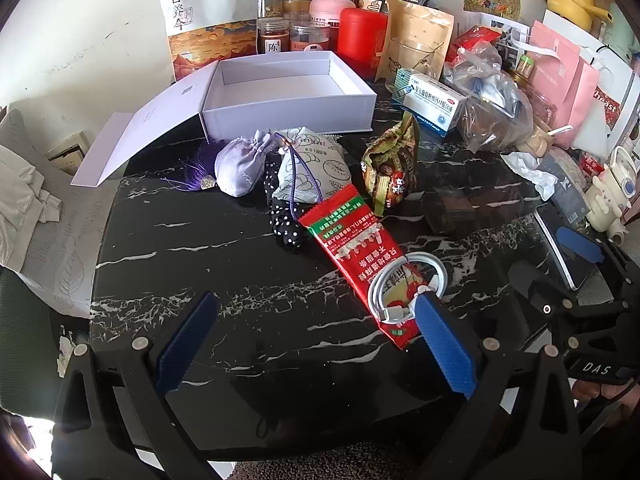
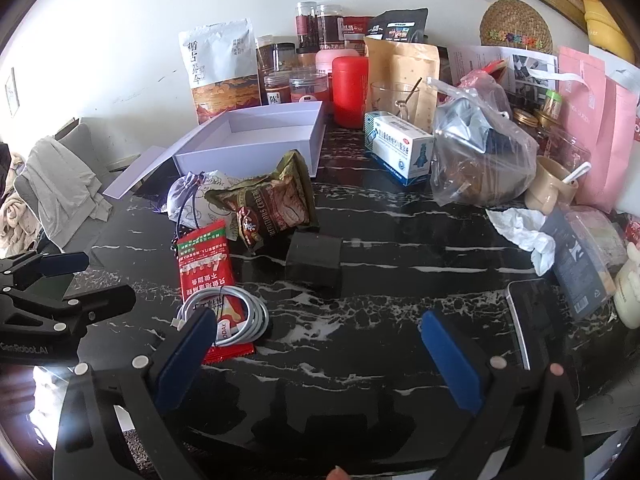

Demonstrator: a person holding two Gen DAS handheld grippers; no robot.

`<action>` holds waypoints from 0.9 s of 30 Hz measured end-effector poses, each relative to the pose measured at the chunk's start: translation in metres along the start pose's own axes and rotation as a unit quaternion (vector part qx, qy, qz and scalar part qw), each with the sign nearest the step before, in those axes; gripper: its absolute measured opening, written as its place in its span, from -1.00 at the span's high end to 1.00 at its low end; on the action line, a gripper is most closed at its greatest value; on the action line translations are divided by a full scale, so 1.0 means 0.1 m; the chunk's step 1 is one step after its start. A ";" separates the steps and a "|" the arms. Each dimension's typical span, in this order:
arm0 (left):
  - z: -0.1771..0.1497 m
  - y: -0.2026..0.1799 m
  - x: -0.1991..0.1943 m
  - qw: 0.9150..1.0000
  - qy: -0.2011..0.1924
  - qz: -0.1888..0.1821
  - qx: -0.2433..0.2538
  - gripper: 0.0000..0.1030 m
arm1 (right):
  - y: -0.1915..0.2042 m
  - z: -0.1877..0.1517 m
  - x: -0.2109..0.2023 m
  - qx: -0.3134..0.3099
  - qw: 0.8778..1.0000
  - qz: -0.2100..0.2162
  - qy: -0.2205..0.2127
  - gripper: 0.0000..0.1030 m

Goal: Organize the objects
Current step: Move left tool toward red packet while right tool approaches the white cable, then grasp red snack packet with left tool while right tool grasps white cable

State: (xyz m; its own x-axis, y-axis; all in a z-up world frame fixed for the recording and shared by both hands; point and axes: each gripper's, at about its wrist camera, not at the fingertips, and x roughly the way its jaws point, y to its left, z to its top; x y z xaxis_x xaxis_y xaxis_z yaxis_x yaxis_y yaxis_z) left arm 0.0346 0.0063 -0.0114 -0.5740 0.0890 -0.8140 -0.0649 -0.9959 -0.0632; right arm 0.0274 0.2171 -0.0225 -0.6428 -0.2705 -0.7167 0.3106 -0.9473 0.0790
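Several small things lie loose on the black marbled bench point(image 1: 208, 264) in front of an open white box point(image 1: 288, 96), whose lid is folded back to the left and whose inside is bare. Nearest that box sit a lilac drawstring pouch point(image 1: 240, 164) with a purple tassel, a printed white sachet point(image 1: 316, 168) with a blue cord across it, and a black polka-dot cloth point(image 1: 280, 216) partly under the sachet. A crumpled green and brown snack bag point(image 1: 392, 168) stands just beside them. A long red snack packet point(image 1: 360, 256) runs diagonally toward the camera, and a coiled white cable point(image 1: 404, 284) rests on its near end. A dark block point(image 2: 316, 260) sits on the bench to the right of the packet.

Behind the box crowd jars, a red canister point(image 1: 360, 36), a tall white pouch point(image 1: 208, 16), a medicine carton point(image 1: 432, 100) and a clear plastic bag point(image 1: 492, 108); a phone point(image 2: 536, 320) lies at the right edge.

The left claw point(image 1: 316, 316) is spread wide and holds nothing, its right fingertip just touching the cable coil. The right claw point(image 2: 316, 332) is likewise spread and empty, its left finger over the cable.
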 end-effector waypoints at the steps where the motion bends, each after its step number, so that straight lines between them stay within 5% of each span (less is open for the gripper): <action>1: -0.01 0.00 0.02 1.000 0.001 -0.002 0.000 -0.93 | 0.00 -0.01 0.02 0.000 1.000 0.006 0.003 -0.98; 16: -0.03 0.06 0.35 0.999 0.030 -0.031 -0.001 -0.92 | 0.21 -0.03 0.39 -0.030 0.997 0.052 0.046 -0.83; 27: -0.06 0.41 0.48 0.999 0.046 0.001 -0.017 -0.91 | 0.55 -0.07 0.68 -0.073 0.992 0.071 0.076 -0.84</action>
State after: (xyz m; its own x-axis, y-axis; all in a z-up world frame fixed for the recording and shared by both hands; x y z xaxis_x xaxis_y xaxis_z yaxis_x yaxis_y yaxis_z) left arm 0.0093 -0.0299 -0.0566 -0.4963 0.0867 -0.8638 -0.0354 -0.9962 -0.0797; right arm 0.0053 0.1482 -0.0716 -0.4758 -0.3606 -0.8022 0.4953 -0.8636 0.0944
